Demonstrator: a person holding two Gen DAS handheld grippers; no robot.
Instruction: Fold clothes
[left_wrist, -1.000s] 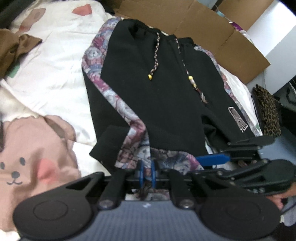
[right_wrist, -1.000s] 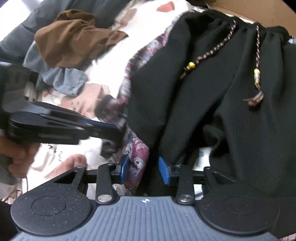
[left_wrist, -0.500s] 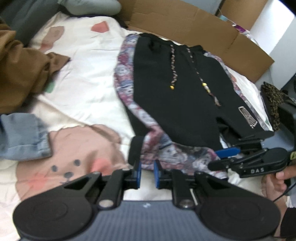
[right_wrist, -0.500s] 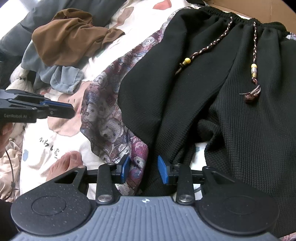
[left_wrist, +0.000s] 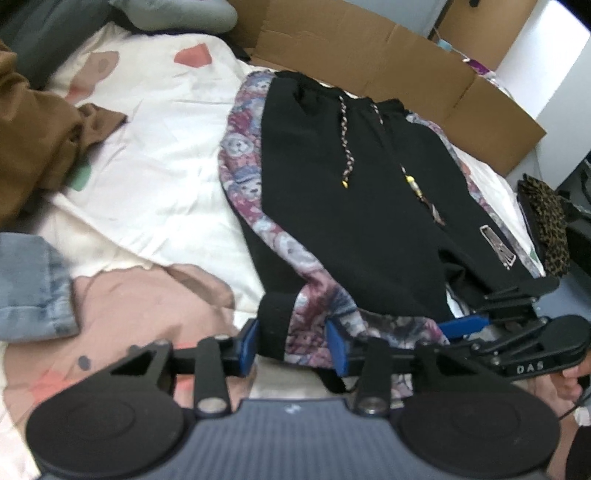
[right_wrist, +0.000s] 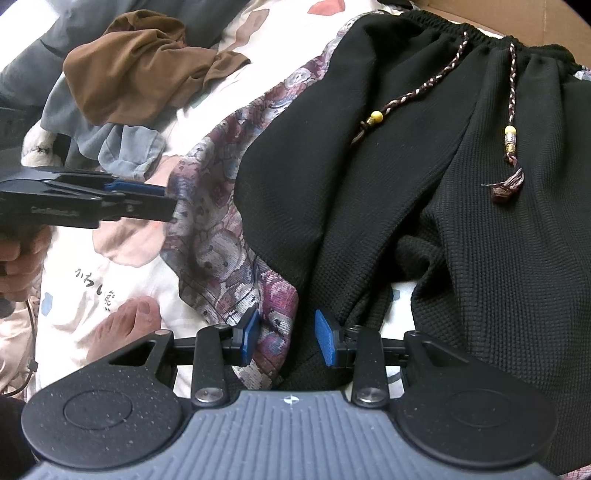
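Brown garment (left_wrist: 33, 140): bunched at the far left of my left view, on the cream bedsheet (left_wrist: 155, 173).
Denim piece (left_wrist: 31, 288): lower left, just beside the brown heap.
Bedsheet: printed with pink shapes, under everything.
My left gripper (left_wrist: 291, 343): jaws spread, with the cuffed hem of one trouser leg lying between the blue pads; I cannot tell whether the pads touch it.
Black trousers (left_wrist: 354, 206): spread flat on the bed, waistband toward the cardboard box (left_wrist: 369, 48), teddy-print panels down both sides, braided drawstrings (left_wrist: 347, 147) lying on the front.
My right gripper (right_wrist: 286, 338): jaws spread too, straddling the trouser fabric at the other leg without closing on it; it shows at the right edge of my left view.
Leopard-print item (left_wrist: 546, 221): far right, off the bed edge.
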